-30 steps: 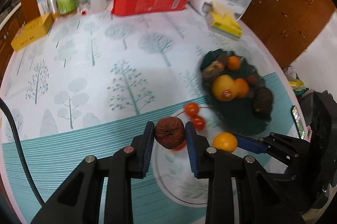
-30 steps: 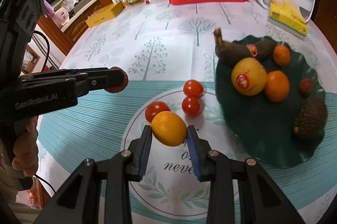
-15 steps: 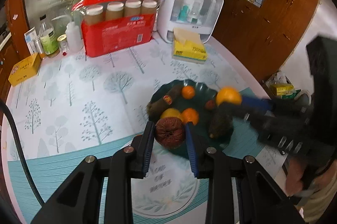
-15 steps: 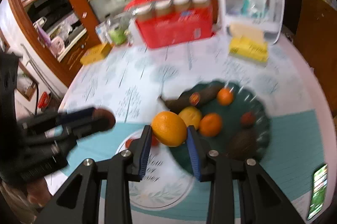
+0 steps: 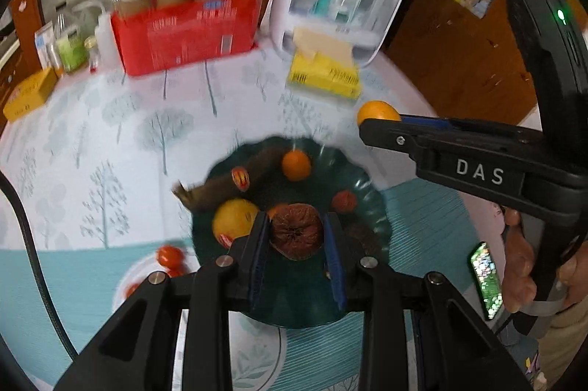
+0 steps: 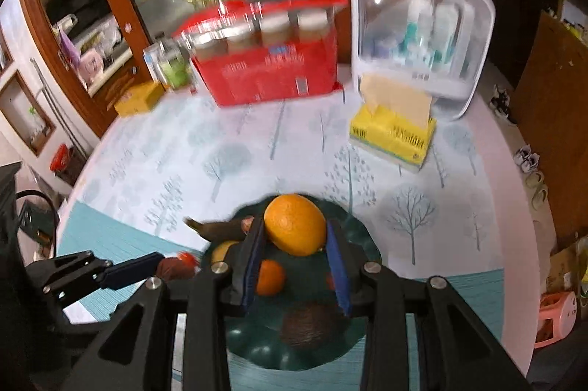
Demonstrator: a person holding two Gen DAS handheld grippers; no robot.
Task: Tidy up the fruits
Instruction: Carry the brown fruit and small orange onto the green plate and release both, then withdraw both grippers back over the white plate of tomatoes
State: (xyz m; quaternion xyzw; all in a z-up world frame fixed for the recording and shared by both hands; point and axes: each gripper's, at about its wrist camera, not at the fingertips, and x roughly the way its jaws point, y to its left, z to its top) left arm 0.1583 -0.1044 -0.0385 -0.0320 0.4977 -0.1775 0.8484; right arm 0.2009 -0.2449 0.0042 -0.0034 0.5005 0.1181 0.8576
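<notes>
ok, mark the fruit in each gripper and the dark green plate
wrinkled brown fruit (image 5: 297, 232), left wrist view, centre of its puckered face, between the left fingers.
orange (image 6: 296, 224), right wrist view, middle of its peel, between the right fingers.
dark green plate (image 5: 371, 187), left wrist view, scalloped right rim.

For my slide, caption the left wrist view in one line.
Left tool grips a wrinkled brown fruit above the dark green plate; right tool carries an orange alongside.

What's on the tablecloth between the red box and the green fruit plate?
Nothing: in the right wrist view, only bare tree-print tablecloth lies between the red box and the green plate.
</notes>
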